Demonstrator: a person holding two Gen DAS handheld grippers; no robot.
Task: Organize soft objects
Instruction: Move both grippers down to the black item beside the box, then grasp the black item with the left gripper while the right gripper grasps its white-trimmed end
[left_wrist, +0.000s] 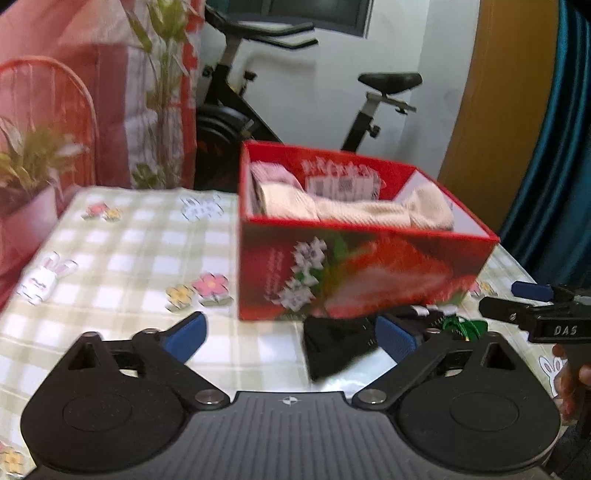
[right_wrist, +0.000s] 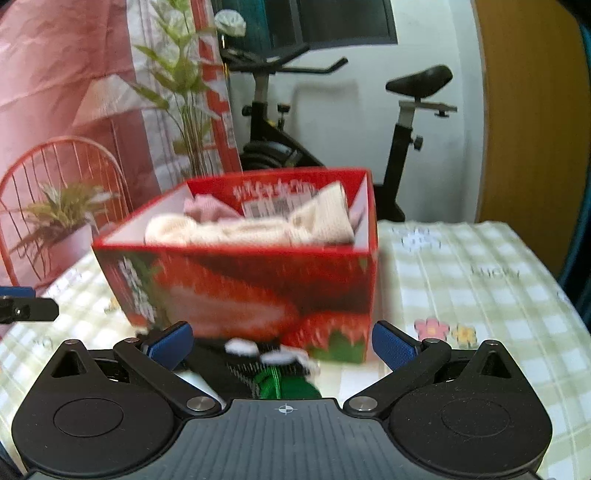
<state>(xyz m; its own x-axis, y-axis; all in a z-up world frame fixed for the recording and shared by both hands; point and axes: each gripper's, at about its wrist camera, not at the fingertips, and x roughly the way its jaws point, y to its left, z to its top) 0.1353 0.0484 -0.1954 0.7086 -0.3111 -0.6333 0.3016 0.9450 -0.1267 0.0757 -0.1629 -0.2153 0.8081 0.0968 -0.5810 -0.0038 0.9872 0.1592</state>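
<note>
Both tools, left (left_wrist: 288, 334) and right (right_wrist: 282, 343), spread empty over the dark sock (right_wrist: 258, 369) on the table (left_wrist: 122, 236) before the box (left_wrist: 362, 273); a shallow pinch may drag it.

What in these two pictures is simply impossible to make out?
- Label inside the red box: print unreadable in both views, motion blur.
- Cream socks and pink item: lower parts hidden by the box wall.
- Black sock with green patch: near end cut off by the right gripper body in the right wrist view; pattern blurred.
- Left gripper: open, nothing held.
</note>
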